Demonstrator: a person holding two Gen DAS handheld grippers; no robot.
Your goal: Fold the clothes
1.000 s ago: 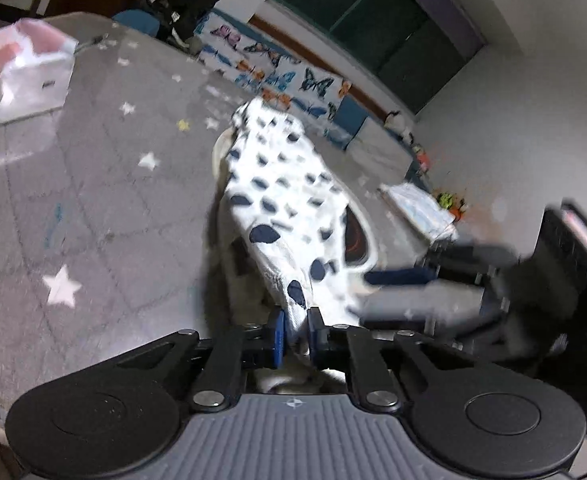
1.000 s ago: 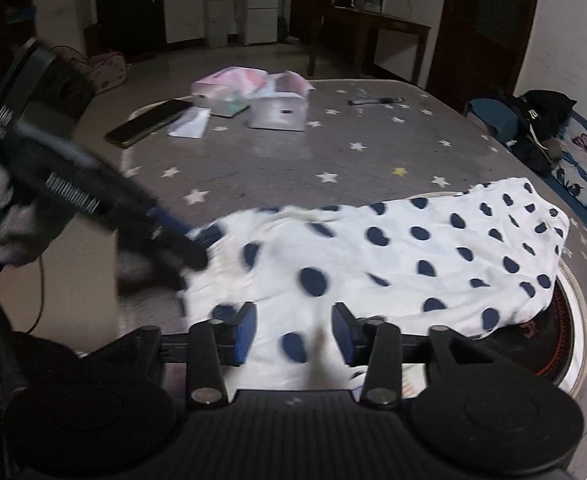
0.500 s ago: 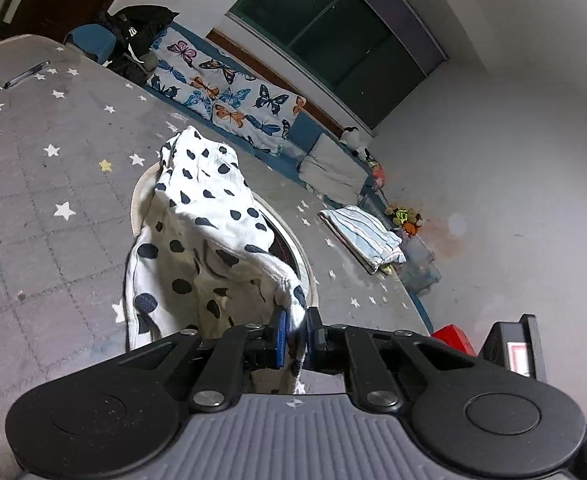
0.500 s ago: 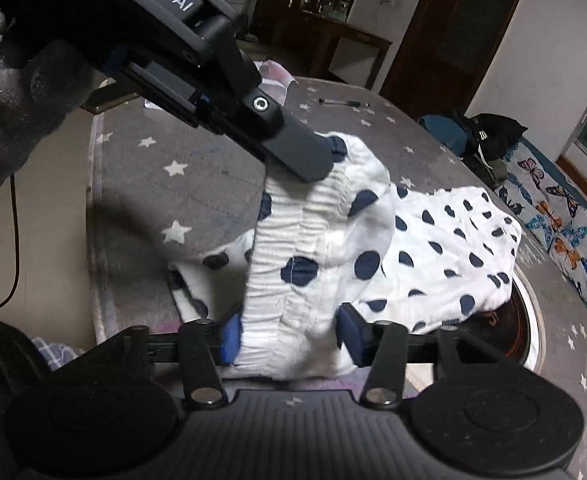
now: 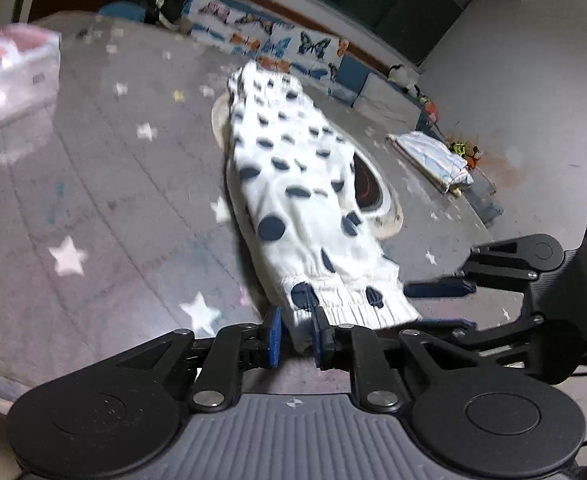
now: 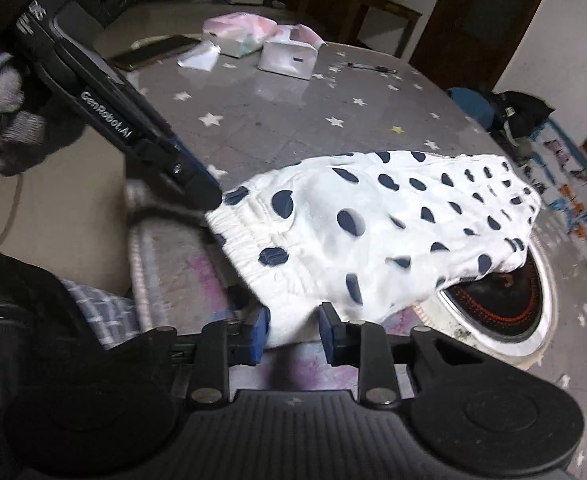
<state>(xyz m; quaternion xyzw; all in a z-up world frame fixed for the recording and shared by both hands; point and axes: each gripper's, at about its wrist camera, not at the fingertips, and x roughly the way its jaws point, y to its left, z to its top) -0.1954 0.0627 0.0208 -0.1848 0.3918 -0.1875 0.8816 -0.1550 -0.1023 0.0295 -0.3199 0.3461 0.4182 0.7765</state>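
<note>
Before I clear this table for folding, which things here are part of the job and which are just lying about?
Part of the job:
polka-dot garment
left gripper, fingers on its waistband
right gripper, fingers at the waistband's other corner

Just lying about:
tissue packs
pen
phone
round hotplate, partly under the garment
star tablecloth

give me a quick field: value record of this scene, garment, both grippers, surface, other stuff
garment: white polka-dot garment, lying lengthwise, elastic band nearest the cameras
left gripper: fingers close around one band corner; grip not clear
right gripper: fingers apart, other band corner between them
surface: grey star-print table cover
under far end: round inset burner, partly covered
other items: tissue packs, pen, phone
</note>
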